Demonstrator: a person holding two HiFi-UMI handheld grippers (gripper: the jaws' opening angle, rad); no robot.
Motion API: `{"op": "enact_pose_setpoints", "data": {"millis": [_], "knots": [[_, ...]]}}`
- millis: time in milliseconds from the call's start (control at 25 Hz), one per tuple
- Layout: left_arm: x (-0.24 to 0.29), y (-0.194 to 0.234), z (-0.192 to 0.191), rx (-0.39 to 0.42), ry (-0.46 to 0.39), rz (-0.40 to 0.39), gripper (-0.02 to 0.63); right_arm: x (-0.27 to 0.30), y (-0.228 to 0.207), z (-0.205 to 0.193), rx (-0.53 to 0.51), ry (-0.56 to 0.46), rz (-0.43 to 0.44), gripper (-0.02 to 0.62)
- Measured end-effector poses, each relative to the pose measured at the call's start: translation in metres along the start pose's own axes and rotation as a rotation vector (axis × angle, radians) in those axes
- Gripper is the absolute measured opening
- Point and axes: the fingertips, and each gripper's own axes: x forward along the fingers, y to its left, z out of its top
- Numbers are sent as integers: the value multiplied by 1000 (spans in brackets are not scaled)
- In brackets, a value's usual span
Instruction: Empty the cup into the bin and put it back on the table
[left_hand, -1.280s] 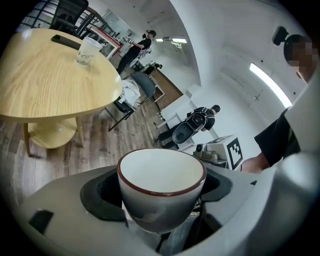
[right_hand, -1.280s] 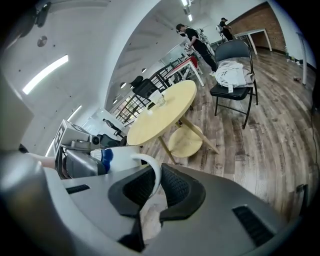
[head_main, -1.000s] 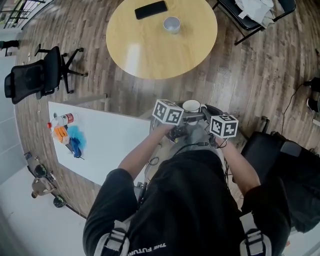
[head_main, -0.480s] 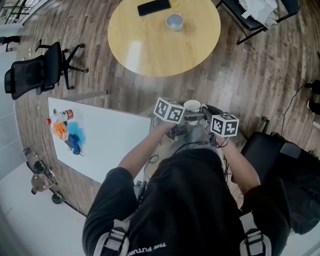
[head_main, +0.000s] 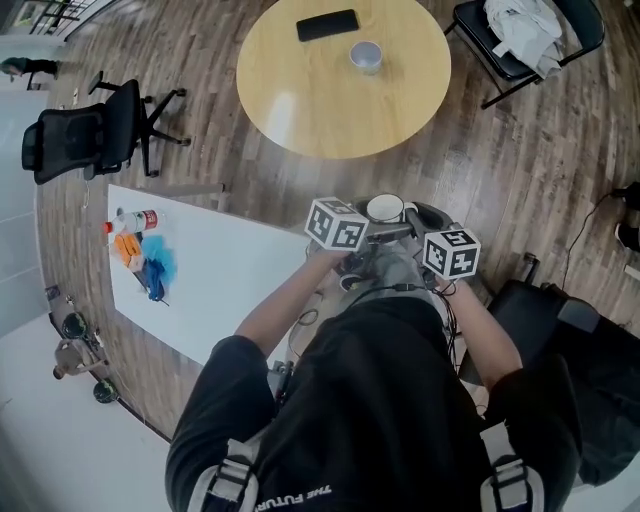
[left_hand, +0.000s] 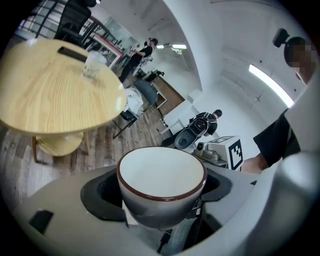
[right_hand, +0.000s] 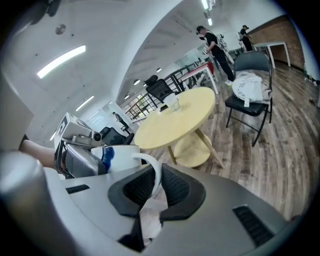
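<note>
A white cup (head_main: 385, 208) with a brown rim is held upright in front of the person's chest, over the wooden floor. Its white inside (left_hand: 162, 172) looks empty. In the left gripper view my left gripper (left_hand: 160, 189) has the cup's body between its black pads, which rest against both sides. My right gripper (right_hand: 156, 186) is shut on the cup's thin white handle (right_hand: 154, 172). In the head view the marker cubes of the left gripper (head_main: 336, 224) and right gripper (head_main: 451, 253) flank the cup. A dark round object (head_main: 432, 214) lies just behind it, mostly hidden.
A round wooden table (head_main: 320, 100) stands ahead, with a black phone (head_main: 327, 25) and a small glass (head_main: 366, 56) on it. A white table (head_main: 220, 290) to the left carries a bottle (head_main: 131, 220) and blue clutter. A black office chair (head_main: 80, 140) and a folding chair (head_main: 525, 35) stand nearby.
Both grippers keep the cup in the same hold. The head view has shifted, so the round table and the chairs now sit a little further right in the picture.
</note>
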Motion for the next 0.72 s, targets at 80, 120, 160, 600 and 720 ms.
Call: {"op": "enact_pose_setpoints", "data": {"millis": [80, 120, 160, 600, 720], "knots": [[-21, -11, 24, 119, -96, 34, 414, -2, 19, 31, -100, -73, 30, 48], [-32, -16, 38, 190, -153, 54, 415, -3, 29, 49, -161, -117, 47, 48], [-44, -24, 50, 259, -207, 70, 415, -7, 41, 65, -223, -162, 62, 48], [-194, -100, 80, 652, -600, 309, 415, -34, 204, 137, -617, -411, 284, 48], [-248, -97, 56, 621, -688, 434, 414, -17, 263, 121, -700, -371, 415, 48]]}}
